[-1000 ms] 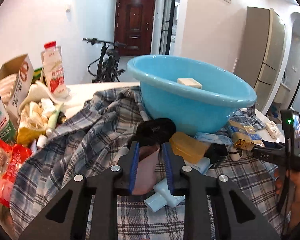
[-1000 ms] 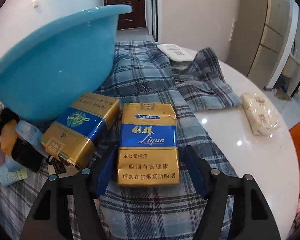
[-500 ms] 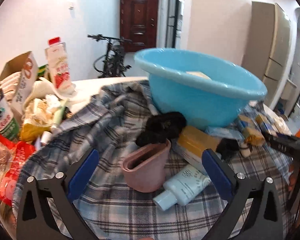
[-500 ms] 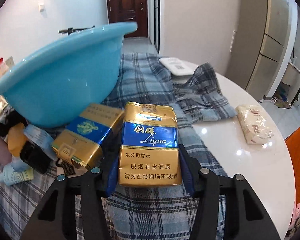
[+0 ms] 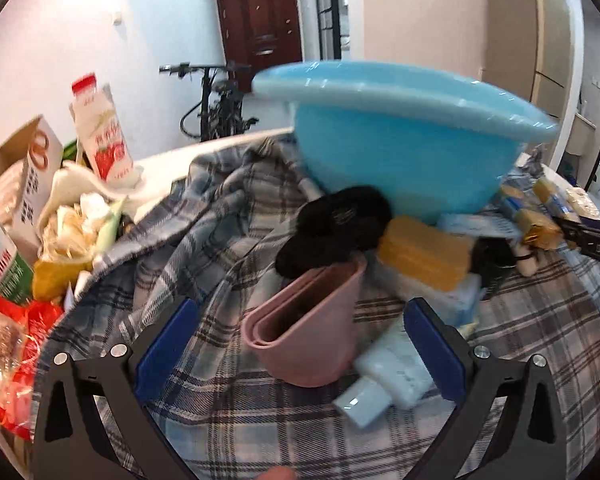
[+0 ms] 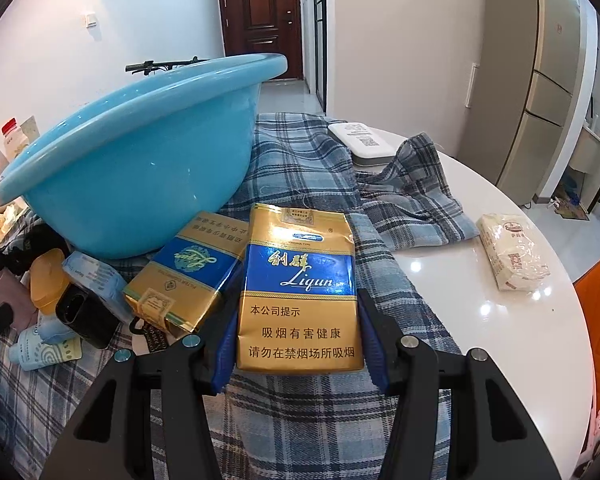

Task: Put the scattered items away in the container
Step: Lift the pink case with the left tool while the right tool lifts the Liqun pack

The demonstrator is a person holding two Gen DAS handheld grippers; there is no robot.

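Observation:
A blue basin (image 5: pixel 404 136) stands on a plaid cloth; it also shows in the right wrist view (image 6: pixel 132 168). My left gripper (image 5: pixel 300 344) is open wide, its pads on either side of a pink cup (image 5: pixel 312 328) lying on the cloth, not touching it. Beside the cup lie a pale blue bottle (image 5: pixel 384 380), an orange case (image 5: pixel 424 252) and a black scrunchie (image 5: pixel 336 228). My right gripper (image 6: pixel 300 344) is shut on a gold and blue cigarette pack (image 6: pixel 300 288), held just above the cloth. A second pack (image 6: pixel 188 272) leans by the basin.
Milk bottle (image 5: pixel 100 132), cartons and snack bags (image 5: pixel 12 240) crowd the left. A white device (image 6: pixel 360 144) and a wrapped snack (image 6: pixel 512 252) lie on the round white table (image 6: pixel 480 320). A black box (image 6: pixel 86 314) and blue pouches (image 6: pixel 44 344) lie left of the packs.
My left gripper let go of the pink cup and opened wide around it. My right gripper closed on the cigarette pack and lifted it slightly.

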